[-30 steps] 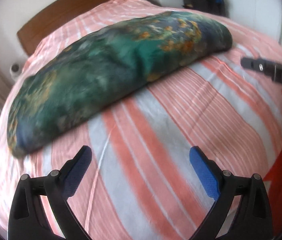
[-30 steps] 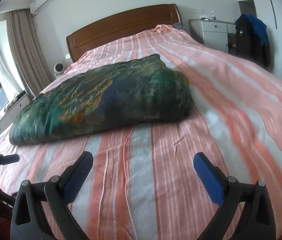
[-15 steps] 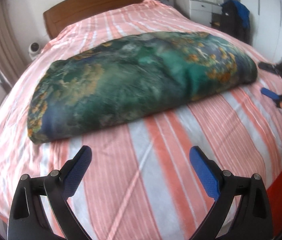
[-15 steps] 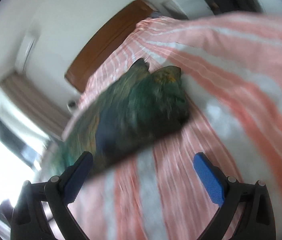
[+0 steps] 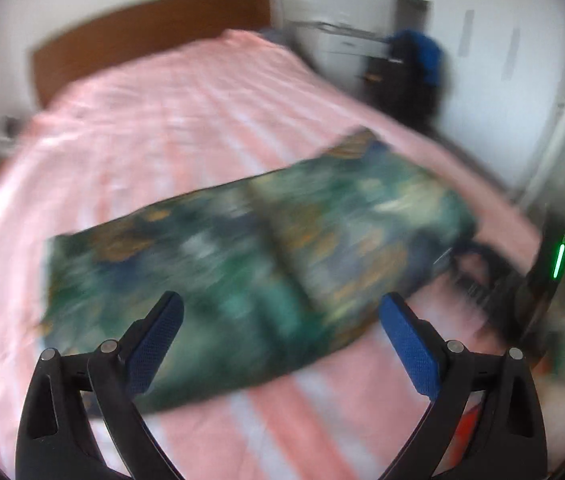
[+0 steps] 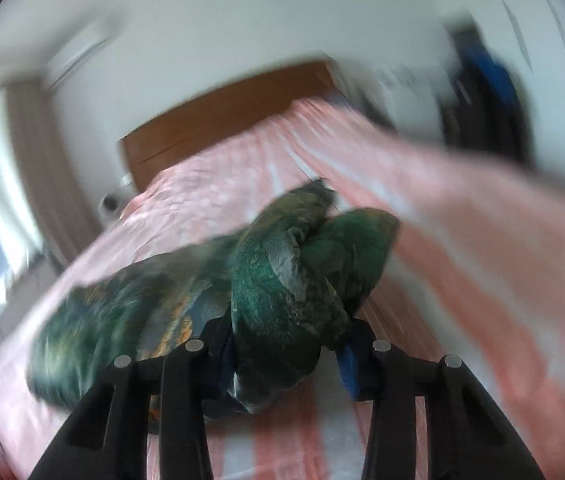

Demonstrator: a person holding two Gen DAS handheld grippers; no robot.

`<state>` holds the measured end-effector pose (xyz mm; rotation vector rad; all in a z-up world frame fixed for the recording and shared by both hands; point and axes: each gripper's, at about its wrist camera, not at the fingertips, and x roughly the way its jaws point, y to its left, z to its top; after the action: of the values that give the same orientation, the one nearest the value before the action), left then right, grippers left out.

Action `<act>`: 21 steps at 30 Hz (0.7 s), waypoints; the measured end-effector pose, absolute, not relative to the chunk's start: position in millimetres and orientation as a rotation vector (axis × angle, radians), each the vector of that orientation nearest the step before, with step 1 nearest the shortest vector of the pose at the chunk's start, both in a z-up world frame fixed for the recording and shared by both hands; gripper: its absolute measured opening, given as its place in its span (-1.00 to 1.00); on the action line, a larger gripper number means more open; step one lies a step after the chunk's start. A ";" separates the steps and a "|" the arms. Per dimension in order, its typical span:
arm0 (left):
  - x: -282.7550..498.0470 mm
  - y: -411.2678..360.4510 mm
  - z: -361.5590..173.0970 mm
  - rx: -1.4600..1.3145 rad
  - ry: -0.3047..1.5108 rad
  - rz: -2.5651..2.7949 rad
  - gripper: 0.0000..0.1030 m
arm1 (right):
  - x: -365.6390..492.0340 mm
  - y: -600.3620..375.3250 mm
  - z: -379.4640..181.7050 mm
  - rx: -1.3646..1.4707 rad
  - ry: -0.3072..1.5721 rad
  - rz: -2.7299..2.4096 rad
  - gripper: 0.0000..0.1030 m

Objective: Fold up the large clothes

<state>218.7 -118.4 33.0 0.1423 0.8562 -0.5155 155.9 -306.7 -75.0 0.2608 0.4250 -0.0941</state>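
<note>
Lying across a bed covered in a pink-and-white striped bedspread (image 5: 186, 120): a folded, dark green printed garment with orange and blue patches (image 5: 242, 264), long axis running from eight o'clock to two o'clock in the left wrist view. Hovering above its near edge at six o'clock: the left gripper (image 5: 280, 340), black arms with blue padded fingers (image 5: 154, 344) standing wide apart, nothing between them, cloth only showing behind the gap. Clamping on the garment's right-hand end: the right gripper (image 6: 288, 354), jaws having just been closing, a bunched fold of green cloth (image 6: 282, 288) now pinched between the blue pads and bulging over them, lifted off the bedspread at that end. Showing faintly at three o'clock in the left wrist view: that same right gripper's dark body with a glowing green light strip (image 5: 558, 260). Standing at twelve o'clock: a brown wooden headboard (image 5: 150, 36). Hanging at one o'clock by the white wall: a dark jacket with blue lining (image 5: 414, 68). Blurring over both views, fine detail impossible to tell.
</note>
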 end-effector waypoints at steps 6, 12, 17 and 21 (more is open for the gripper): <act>264.8 -171.5 55.6 0.137 0.991 -0.723 0.92 | 142.4 -200.2 -42.2 -0.208 0.332 0.023 -0.24; 264.7 -190.3 38.6 0.408 0.982 -0.533 0.91 | 123.7 -135.0 -49.3 -0.502 0.265 0.107 -0.25; 256.9 -186.7 23.5 0.462 0.957 -0.462 -0.23 | 103.7 -113.5 -60.0 -0.600 0.234 0.137 -0.26; 252.4 -170.7 30.1 0.414 0.918 -0.465 -0.51 | 102.5 -122.9 -53.6 -0.520 0.265 0.153 -0.13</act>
<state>252.4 -170.7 30.1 0.4136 0.9184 -0.4654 102.5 -122.8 -53.6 -0.5198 0.2652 0.1525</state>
